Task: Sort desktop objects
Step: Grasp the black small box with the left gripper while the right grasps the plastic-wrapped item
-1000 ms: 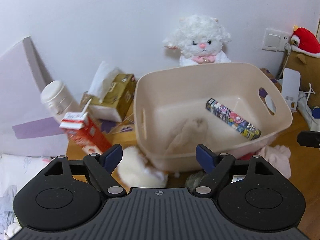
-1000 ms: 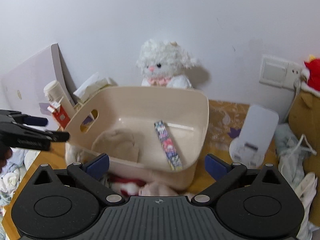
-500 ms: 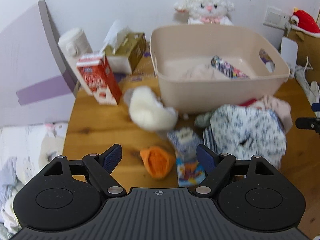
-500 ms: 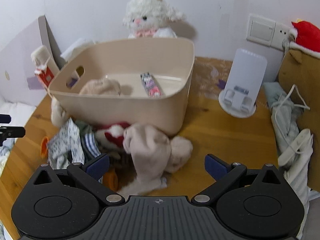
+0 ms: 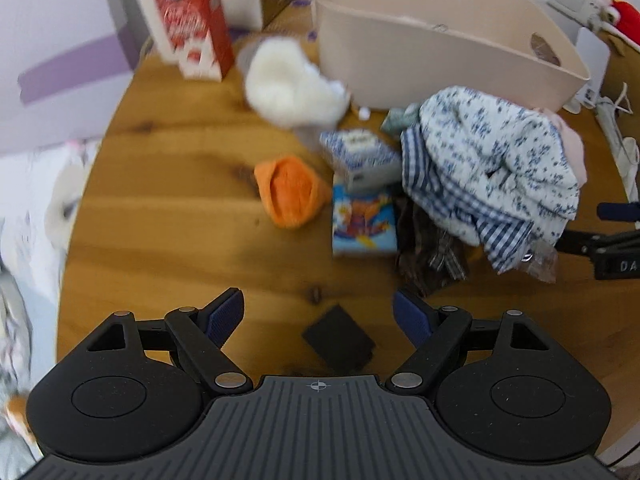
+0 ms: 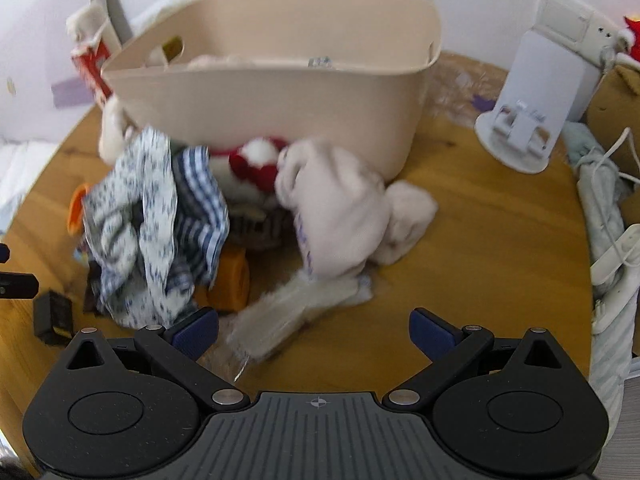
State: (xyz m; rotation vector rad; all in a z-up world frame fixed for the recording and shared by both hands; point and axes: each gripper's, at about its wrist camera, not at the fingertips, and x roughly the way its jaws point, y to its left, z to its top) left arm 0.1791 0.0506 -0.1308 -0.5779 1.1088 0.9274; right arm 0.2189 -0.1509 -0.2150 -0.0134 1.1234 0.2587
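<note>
Both grippers are held wide open and empty above a cluttered wooden table [image 5: 160, 208].

In the left wrist view, the left gripper [image 5: 319, 312] is seen at the bottom of the frame with its jaws spread wide and nothing between them; a small black block [image 5: 338, 338] lies on the wood just ahead of it. An orange cloth [image 5: 289, 191], a blue picture box [image 5: 363, 222] and a floral cloth pile [image 5: 496, 168] are found at centre and centre right, a fluffy white item [image 5: 288, 84] above them, a red carton [image 5: 192, 24] at upper left, and the beige bin [image 5: 420, 40] at the top. In the right wrist view, the right gripper [image 6: 314, 328] is likewise spread wide and empty at the bottom, with a pale pink cloth [image 6: 340, 208] at centre, below the bin.
</note>
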